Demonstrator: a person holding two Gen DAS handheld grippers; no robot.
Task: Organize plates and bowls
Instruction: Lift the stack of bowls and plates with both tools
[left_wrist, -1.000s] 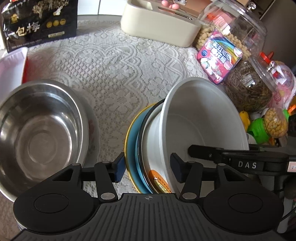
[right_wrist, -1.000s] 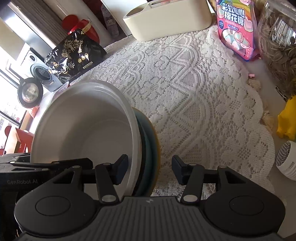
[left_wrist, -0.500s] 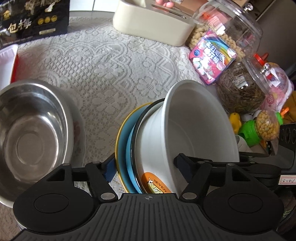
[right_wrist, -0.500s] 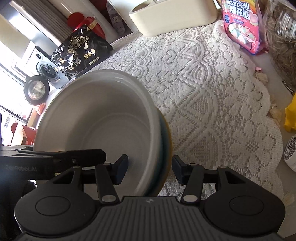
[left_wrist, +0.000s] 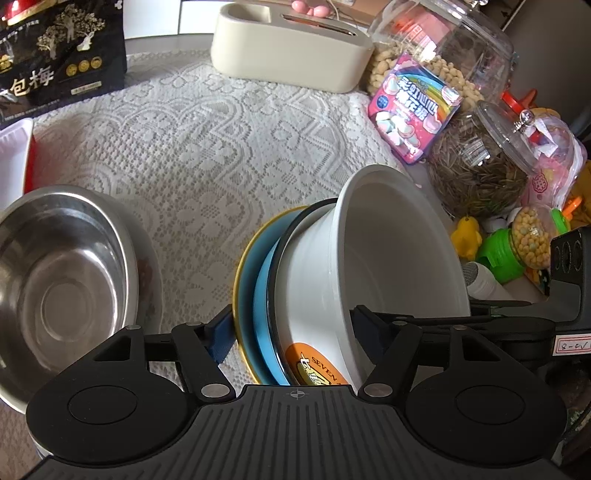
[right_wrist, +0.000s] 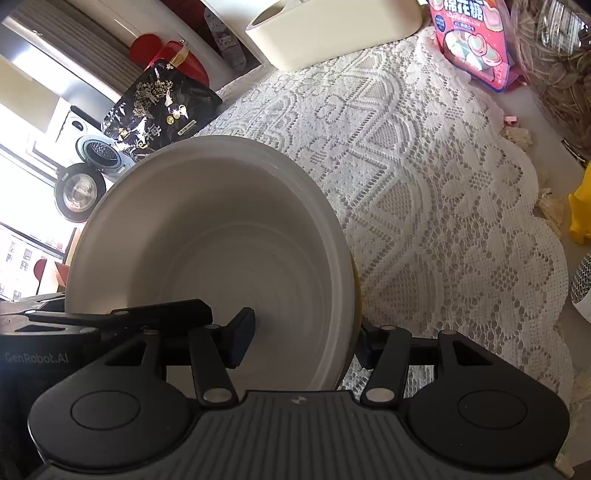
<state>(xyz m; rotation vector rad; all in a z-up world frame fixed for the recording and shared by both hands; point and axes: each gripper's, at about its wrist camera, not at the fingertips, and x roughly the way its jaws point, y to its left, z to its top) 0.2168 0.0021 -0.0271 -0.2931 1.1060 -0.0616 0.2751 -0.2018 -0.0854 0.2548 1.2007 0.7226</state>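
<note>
A white bowl (left_wrist: 391, 266) stands on edge, nested against a blue plate (left_wrist: 264, 295) with a yellow rim. My left gripper (left_wrist: 291, 332) straddles this stack, one finger behind the plate and one inside the bowl, pressed on it. My right gripper (right_wrist: 303, 336) clamps the same stack from the other side; its left finger (right_wrist: 242, 334) is inside the bowl (right_wrist: 221, 254), its right finger behind the plate. A steel bowl (left_wrist: 59, 284) sits on a plate at the left.
A lace cloth (left_wrist: 207, 147) covers the table. A cream box (left_wrist: 291, 55) and a black bag (left_wrist: 55, 59) stand at the back. Snack jars (left_wrist: 476, 166), a pink candy bag (left_wrist: 417, 107) and small toys crowd the right. A white tray (left_wrist: 11, 158) lies far left.
Both grippers' fingers have spread wider around the bowl-and-plate stack and gripped it. The stack has tilted and the bowl's opening turned more toward the right wrist camera.
</note>
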